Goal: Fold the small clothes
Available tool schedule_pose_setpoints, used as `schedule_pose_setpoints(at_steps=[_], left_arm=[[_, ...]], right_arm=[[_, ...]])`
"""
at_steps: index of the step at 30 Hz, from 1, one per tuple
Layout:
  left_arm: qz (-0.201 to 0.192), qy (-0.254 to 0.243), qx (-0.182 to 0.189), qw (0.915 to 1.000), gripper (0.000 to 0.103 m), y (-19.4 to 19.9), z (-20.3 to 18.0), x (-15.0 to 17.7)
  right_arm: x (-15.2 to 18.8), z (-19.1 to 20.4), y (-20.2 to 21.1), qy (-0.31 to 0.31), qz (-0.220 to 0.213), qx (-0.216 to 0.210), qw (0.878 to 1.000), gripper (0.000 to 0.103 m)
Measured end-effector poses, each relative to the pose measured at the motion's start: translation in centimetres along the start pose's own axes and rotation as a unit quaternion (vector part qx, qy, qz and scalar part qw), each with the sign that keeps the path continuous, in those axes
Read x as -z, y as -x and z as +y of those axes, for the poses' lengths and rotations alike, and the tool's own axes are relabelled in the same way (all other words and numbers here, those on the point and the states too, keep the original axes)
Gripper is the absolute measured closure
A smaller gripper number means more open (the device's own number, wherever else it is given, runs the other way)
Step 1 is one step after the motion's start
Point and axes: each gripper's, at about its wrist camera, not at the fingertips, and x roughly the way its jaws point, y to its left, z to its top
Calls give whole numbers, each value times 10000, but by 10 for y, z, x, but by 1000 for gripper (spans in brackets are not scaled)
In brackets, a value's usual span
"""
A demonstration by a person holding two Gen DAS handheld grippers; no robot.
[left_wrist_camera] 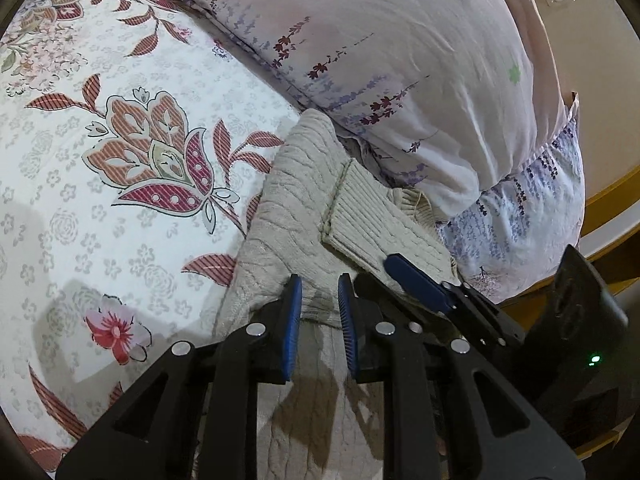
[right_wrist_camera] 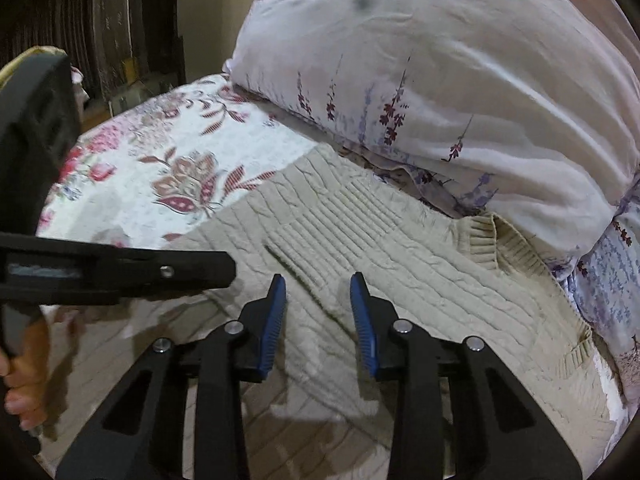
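A beige knit sweater (right_wrist_camera: 400, 264) lies on the floral bedspread (left_wrist_camera: 120, 160), its collar just beside the pillow (right_wrist_camera: 440, 80) (lavender-printed). The left gripper (left_wrist_camera: 320, 292) and right gripper (right_wrist_camera: 318, 292) both hover over it, jaws apart, holding nothing.

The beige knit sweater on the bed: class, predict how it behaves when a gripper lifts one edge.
The sweater is probably floppy: its sleeve already lies folded over. The thick cable knit suggests some weight, so it would sag. Its textured ribbing likely grips the pads.
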Motion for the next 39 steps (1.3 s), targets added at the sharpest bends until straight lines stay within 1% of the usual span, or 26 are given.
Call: schedule_pose_setpoints(at_steps=[1,2,3,7,10,12,13,16,19,20,21,22,23,24,25,26,27,28,29,31,33,37,39], left_arm=[[4,6,8,10000,82,0,1,0],[6,13,11,10000,82,0,0,-1],[6,18,12,10000,82,0,1,-1],[-7,2,-2,10000,82,0,1,-1],[-20,11,12,10000,82,0,0,-1],[-21,47,45,10000,80,0,-1,-2],[-22,76,81,9999,78,0,-1,-1],[-37,125,210,9997,70,2,-1,-1],[-57,62,258,9996,64,4,-4,0],[-57,38,270,9996,61,5,-4,1],[-53,8,285,9996,60,5,-5,1],[-43,-13,295,9996,59,6,-6,2],[-26,-37,306,9995,58,6,-7,2],[1,-69,314,9995,58,8,-8,3],[23,-96,327,9994,57,9,-8,3],[41,-127,331,9994,56,10,-10,4],[59,-183,318,9993,56,13,-11,6],[72,-254,308,9992,56,15,-12,7],[85,-307,308,9990,56,16,-13,8],[117,-477,283,9984,55,21,-17,11],[128,-635,231,9976,55,24,-20,13],[194,-852,150,9961,53,27,-25,19],[247,-929,110,9953,53,27,-26,22]], right_arm=[[1,1,-3,24,4,77,10000,83],[2,2,-5,24,-7,219,9998,89],[2,1,-5,-10,-17,274,9996,97],[3,-18,4,-573,-215,21,9981,99],[3,-36,26,-1036,-575,30,9930,99],[8,-59,53,-1532,-956,45,9835,99],[12,-69,64,-1736,-1093,51,9787,99],[45,-110,110,-2639,-1609,193,9508,99],[83,-140,137,-3261,-1779,446,9274,98],[104,-150,143,-3531,-1736,585,9175,98],[123,-159,145,-3775,-1604,644,9097,98],[141,-168,142,-4001,-1365,632,9041,93],[154,-174,139,-4175,-1167,597,8992,91],[167,-182,138,-4386,-977,560,8916,87],[184,-192,139,-4684,-854,529,8778,77],[192,-198,141,-4855,-844,499,8687,69],[200,-207,147,-5047,-921,454,8572,57],[205,-208,150,-5128,-988,443,8517,54],[208,-214,155,-5218,-1061,433,8453,54],[210,-220,156,-5302,-1050,367,8406,54],[211,-227,151,-5400,-904,258,8364,54],[215,-232,130,-5560,-600,64,8290,64],[217,-231,121,-5624,-451,-80,8256,66]])
